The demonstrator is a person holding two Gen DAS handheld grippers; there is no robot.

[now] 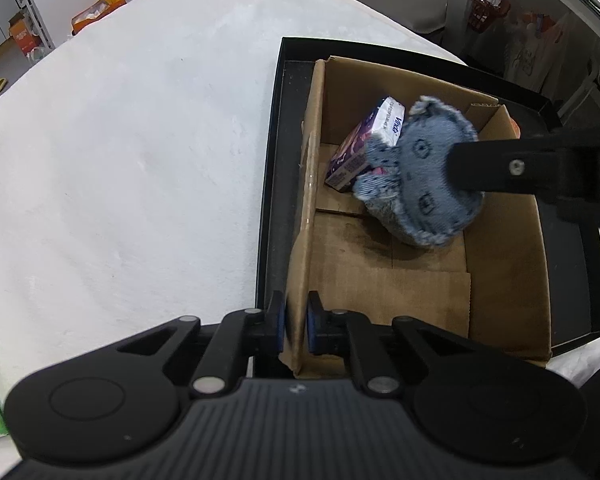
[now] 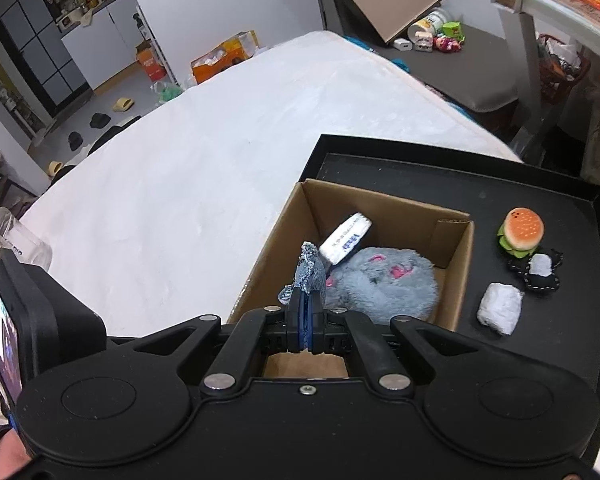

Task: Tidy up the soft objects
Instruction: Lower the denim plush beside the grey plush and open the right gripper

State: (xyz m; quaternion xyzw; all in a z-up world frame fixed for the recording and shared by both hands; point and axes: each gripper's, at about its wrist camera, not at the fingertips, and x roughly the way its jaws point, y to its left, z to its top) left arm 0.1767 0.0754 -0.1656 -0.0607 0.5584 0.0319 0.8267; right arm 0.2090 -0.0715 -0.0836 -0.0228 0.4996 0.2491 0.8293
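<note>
Two grippers are seen at a cardboard box (image 1: pixel 500 280) in a black tray (image 2: pixel 560 360): left gripper (image 1: pixel 296 326) is clamped on the box wall, right gripper (image 2: pixel 305 330) is pinched on a denim toy (image 1: pixel 432 176) held over the box, w/ a tissue pack (image 1: pixel 364 148) beside it.

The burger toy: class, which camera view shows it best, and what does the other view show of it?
The right wrist view shows it best: the burger toy stands in full sight on the black tray, right of the cardboard box. In the left wrist view only an orange sliver shows past the box's far corner, too little to identify.
</note>
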